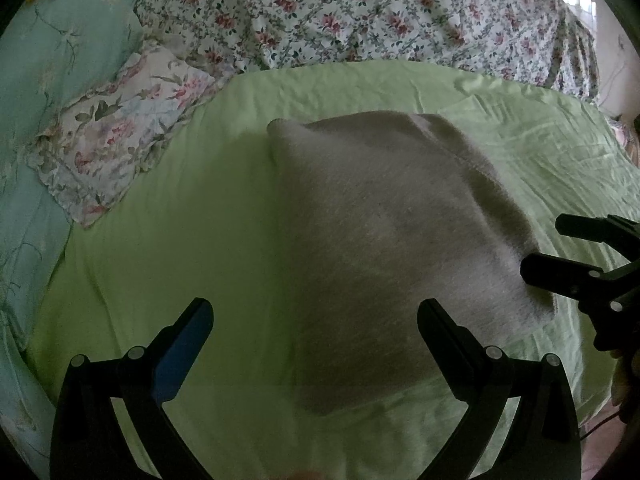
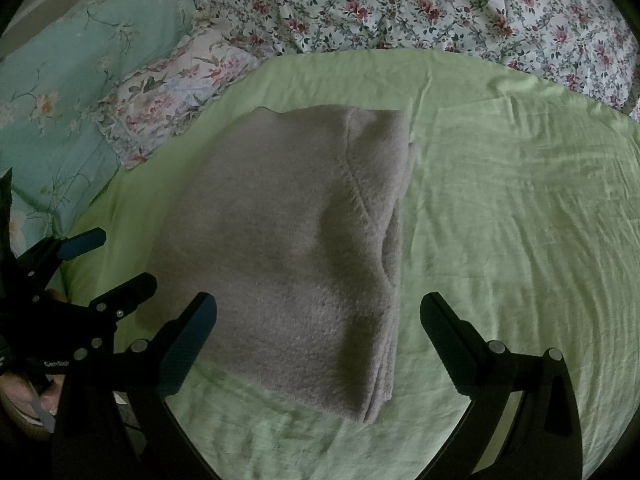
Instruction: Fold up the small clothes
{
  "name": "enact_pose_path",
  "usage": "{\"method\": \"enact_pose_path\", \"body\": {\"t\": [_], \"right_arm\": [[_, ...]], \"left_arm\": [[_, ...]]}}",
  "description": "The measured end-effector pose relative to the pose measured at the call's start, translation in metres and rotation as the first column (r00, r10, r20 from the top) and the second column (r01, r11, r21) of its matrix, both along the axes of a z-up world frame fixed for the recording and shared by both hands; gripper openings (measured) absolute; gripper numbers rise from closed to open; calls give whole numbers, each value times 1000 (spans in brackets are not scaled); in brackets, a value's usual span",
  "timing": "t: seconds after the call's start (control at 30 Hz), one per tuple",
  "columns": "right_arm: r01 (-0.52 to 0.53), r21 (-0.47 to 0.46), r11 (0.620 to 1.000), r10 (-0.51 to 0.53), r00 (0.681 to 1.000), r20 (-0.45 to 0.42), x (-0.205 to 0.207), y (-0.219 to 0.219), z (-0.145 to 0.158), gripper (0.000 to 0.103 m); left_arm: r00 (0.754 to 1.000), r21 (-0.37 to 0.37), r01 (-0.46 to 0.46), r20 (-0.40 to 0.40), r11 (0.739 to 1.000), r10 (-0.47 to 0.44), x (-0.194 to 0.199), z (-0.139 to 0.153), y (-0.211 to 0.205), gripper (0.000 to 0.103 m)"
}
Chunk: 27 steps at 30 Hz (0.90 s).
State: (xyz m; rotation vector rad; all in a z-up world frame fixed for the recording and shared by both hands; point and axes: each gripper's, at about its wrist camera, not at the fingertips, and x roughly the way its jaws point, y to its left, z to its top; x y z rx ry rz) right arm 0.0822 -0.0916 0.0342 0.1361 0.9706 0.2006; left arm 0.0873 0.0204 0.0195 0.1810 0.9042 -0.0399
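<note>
your left claw (image 1: pixel 316 316) and right claw (image 2: pixel 318 312) both hang wide and empty above the folded grey garment (image 2: pixel 288 248), which lies flat on the green sheet (image 2: pixel 500 220) of the bed.

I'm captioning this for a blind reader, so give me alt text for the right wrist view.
A folded grey fleece garment lies on a light green sheet, framed by the open right gripper. The open left gripper shows at the left edge, holding nothing. A floral quilt and a teal pillow lie behind.
</note>
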Motion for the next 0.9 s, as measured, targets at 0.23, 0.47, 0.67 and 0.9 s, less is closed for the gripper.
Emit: {"method": "enact_pose_path", "body": {"t": [0.23,0.47,0.67,0.9], "right_arm": [[1,1,1000,-1,1000,0,0,1,0,102],[2,0,1000,-2,1000,0,0,2,0,102],[0,1,1000,0,1000,0,-1,1,1,102],[2,2,1000,-2,1000,1,0,1,1,102]], "left_arm": [[1000,1,7,4,1000,-7,-1,1,-2,102],[1000,3,7,10,1000,-7,-1,3,-3,102],[1000,4,7,10,1000,-7,-1,3,-3,102],[1000,6,9,11,1000,-9,-1,4,-3,102]]}}
